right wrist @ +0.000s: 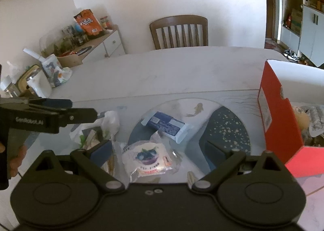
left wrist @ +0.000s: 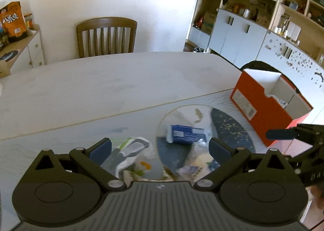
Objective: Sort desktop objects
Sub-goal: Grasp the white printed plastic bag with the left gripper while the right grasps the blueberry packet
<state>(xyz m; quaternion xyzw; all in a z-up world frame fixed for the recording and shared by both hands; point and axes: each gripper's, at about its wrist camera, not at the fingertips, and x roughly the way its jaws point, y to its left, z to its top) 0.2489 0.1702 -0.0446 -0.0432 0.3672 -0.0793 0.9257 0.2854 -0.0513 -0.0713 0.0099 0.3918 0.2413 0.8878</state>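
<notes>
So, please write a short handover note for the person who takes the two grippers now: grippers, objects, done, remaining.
Left gripper: open, empty, over the white-green packet.
Right gripper: open, empty, over the blueberry snack packet.
Blue pack lies on the mat, beyond the snack packet.
Red box stands at the right; some wrapped items are already inside.
Left to do: the three packets on the mat go into the box, probably the snack packet first.
</notes>
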